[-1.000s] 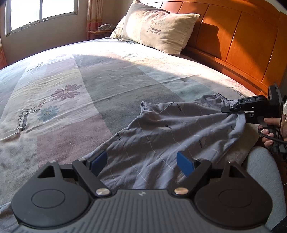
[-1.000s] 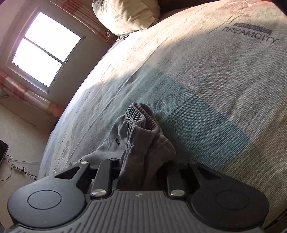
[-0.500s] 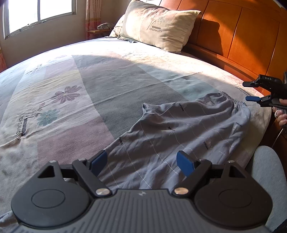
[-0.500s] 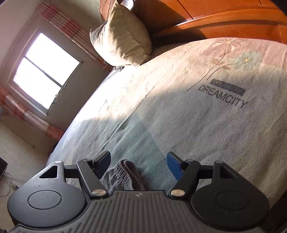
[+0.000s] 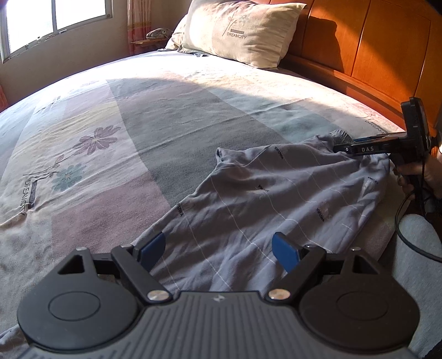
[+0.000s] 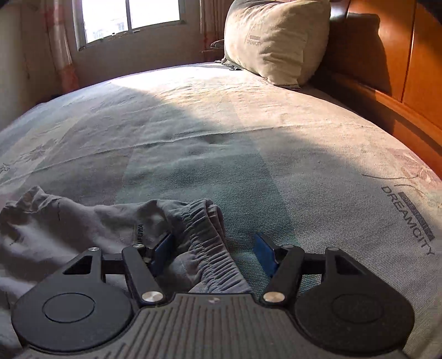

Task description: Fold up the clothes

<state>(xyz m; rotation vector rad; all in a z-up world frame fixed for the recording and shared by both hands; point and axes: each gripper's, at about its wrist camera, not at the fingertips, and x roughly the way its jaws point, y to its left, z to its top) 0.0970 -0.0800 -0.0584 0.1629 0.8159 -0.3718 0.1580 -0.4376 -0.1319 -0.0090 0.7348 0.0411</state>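
right tongs (image 6: pixel 214 252) rolled back level from their tilt, let go of the grey cotton shorts (image 5: pixel 276 198), lifted off briefly, now back at the elastic waistband (image 6: pixel 201 234), jaws closing around it, not yet pinching

We see grey shorts (image 5: pixel 276 193) with thin white lines and dark lettering. Bedspread (image 5: pixel 138 132) shows pastel blocks with purple and teal flowers. Beige pillow (image 5: pixel 243 30), orange-brown headboard (image 5: pixel 386 49), blue gripper pads (image 5: pixel 284 251).

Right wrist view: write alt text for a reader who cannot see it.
The right claw is closing around the elastic waistband of grey shorts lying on a patterned bedspread. Beyond stand a pillow, wooden headboard and sunlit window.
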